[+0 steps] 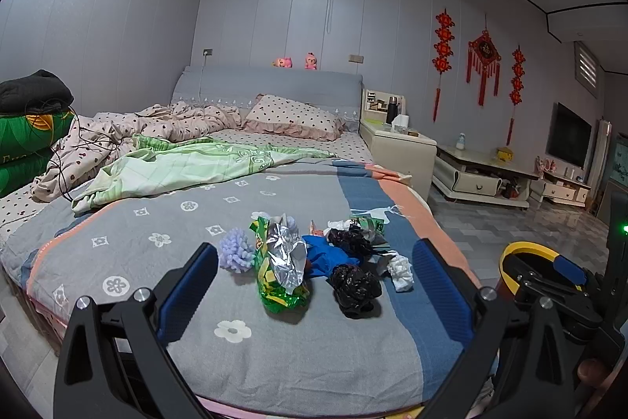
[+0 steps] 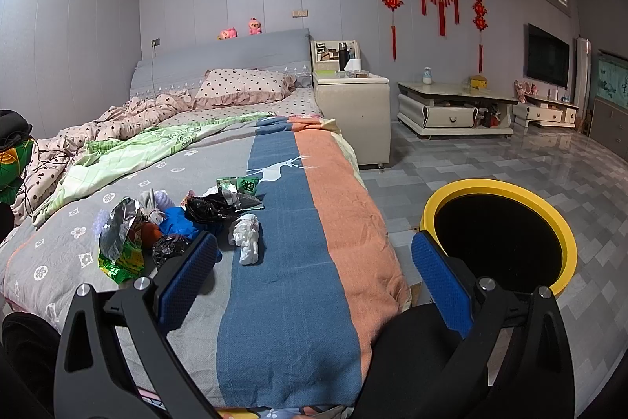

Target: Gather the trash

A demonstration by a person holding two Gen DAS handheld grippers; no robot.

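I have the left hand-held gripper (image 1: 314,285) hovering over the foot of the bed (image 1: 298,352), its blue fingers spread wide and holding nothing. The trash sits in a heap on the bed's grey cover: a green foil snack bag (image 1: 280,271), a crumpled black bag (image 1: 355,291) just right of it, a blue scrap (image 1: 324,256) between them, a white tissue wad (image 1: 401,271) at the heap's right edge, and a lilac puff (image 1: 235,250) on its left. My right hand-held gripper (image 2: 314,285) is also spread and empty, to the right of the heap. The yellow-rimmed bin (image 2: 506,191) stands on the floor beside the bed.
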